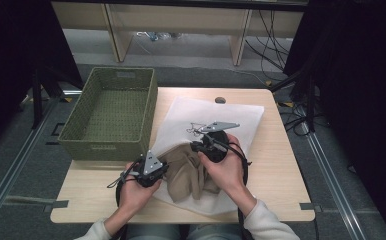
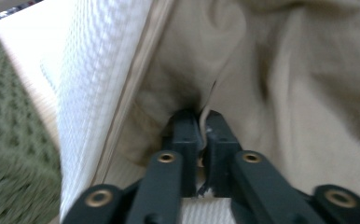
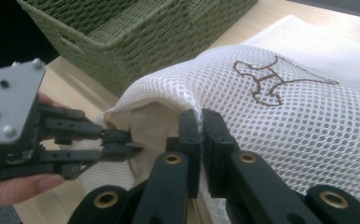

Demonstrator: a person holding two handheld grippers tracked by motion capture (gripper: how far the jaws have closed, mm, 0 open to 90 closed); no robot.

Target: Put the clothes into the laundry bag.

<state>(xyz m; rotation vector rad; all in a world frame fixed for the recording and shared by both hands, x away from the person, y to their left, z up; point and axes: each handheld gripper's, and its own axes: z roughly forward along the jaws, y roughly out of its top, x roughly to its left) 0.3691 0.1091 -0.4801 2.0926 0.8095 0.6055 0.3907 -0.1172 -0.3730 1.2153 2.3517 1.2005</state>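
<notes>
A white mesh bag (image 1: 221,112) with a brown stitched emblem (image 3: 262,81) lies flat on the wooden table (image 1: 276,165). A beige cloth (image 1: 186,172) bulges out of the bag's near-left opening. My left gripper (image 1: 164,168) is shut on a fold of that beige cloth (image 2: 262,84), its jaws pressed together (image 2: 201,119). My right gripper (image 1: 196,146) is shut on the raised rim of the mesh bag (image 3: 178,88), jaws closed (image 3: 199,119), holding the mouth lifted. In the right gripper view the left gripper (image 3: 122,142) pinches the beige cloth (image 3: 150,126) just inside the opening.
A green woven basket (image 1: 110,112) stands at the table's far left, close beside the bag; its wall (image 3: 136,37) rises just past both grippers. A small dark knot (image 1: 220,100) marks the tabletop behind the bag. Bare wood lies to the right.
</notes>
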